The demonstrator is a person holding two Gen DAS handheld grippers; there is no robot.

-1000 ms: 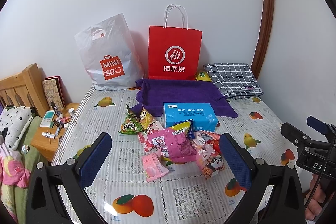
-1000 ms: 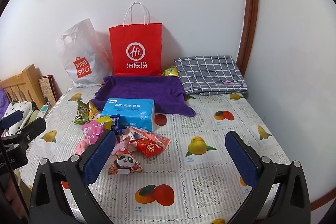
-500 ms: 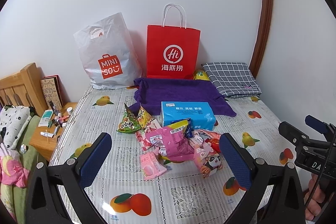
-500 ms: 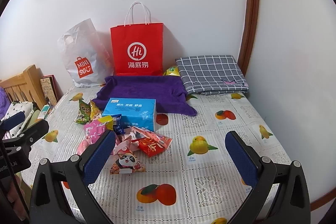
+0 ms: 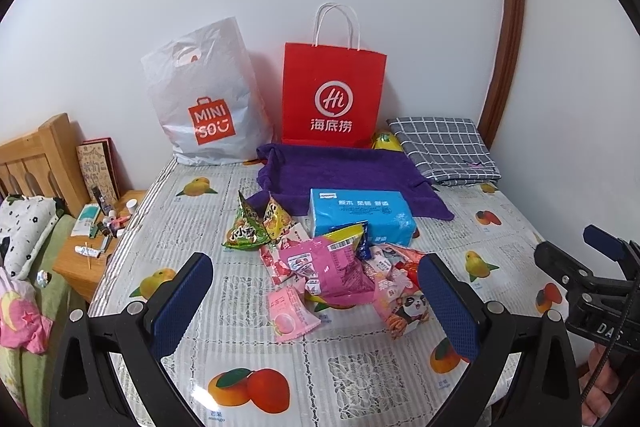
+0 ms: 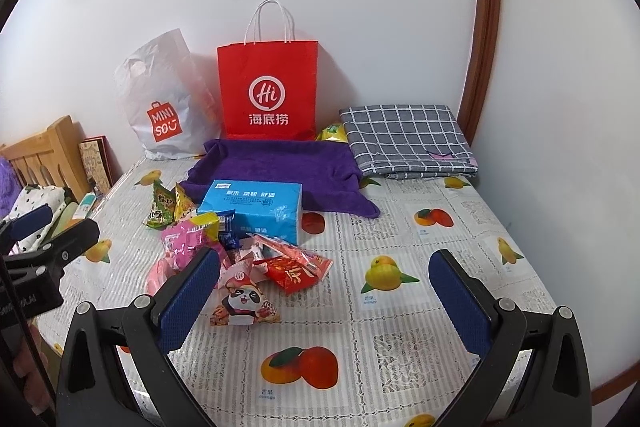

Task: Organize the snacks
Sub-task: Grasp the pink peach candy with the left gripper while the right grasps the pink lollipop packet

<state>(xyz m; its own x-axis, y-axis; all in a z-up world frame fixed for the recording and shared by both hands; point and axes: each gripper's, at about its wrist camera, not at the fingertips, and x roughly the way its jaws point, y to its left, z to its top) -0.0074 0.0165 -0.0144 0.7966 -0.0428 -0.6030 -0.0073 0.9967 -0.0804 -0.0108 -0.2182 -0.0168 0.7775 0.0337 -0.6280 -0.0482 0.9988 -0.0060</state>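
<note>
Both the left gripper (image 5: 314, 301) and the right gripper (image 6: 324, 297) are held spread wide and empty above the near edge of the counter (image 6: 404, 355). The snack packets (image 5: 332, 267) are heaped at the counter's middle, partly overlapping, so lower ones are largely hidden. A blue tissue pack (image 5: 360, 213) sits behind them; a yellow packet (image 5: 386, 141) is mostly concealed behind the purple towel (image 5: 344, 171).
</note>
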